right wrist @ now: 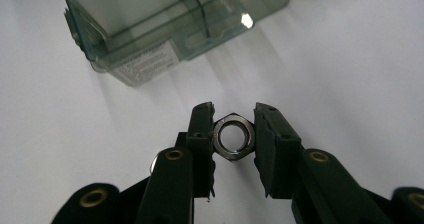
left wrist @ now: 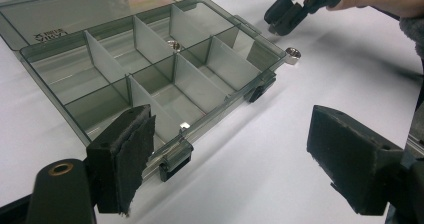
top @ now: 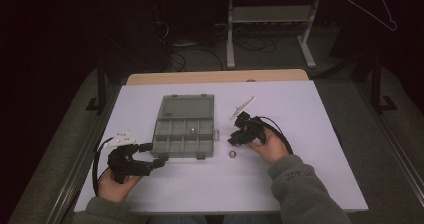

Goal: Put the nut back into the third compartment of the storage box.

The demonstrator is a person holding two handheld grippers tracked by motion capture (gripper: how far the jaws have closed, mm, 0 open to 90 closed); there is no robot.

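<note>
The right tool (right wrist: 234, 144) has its two black jaws closed onto a metal hex nut (right wrist: 234, 137), one pad on each opposite flat, the nut's hole facing the camera that rides on it. From above, that tool (top: 238, 138) points down and toward the compartment box (top: 184, 125), just off the box's right side, the hand behind it with fingers curled round the body and a grey sleeve running back to the near edge of the desk (top: 310, 134). A second nut (top: 232, 154) lies loose on the desk just right of the box's near right corner. Whether the gripped nut rests on the desk or is lifted off it, I cannot tell.

The left tool (top: 155, 155) is open wide with nothing between its pads, held level at the box's near left corner; one jaw sits right beside the box's front wall, touching or not I cannot say.

The box lies open, lid flat behind it. One small metal piece (left wrist: 173, 44) sits in a back-row compartment; the other compartments are hard to read through the smoky plastic.

Right of the box the white desk lies bare out to its edge, as does the near strip between the two hands.
</note>
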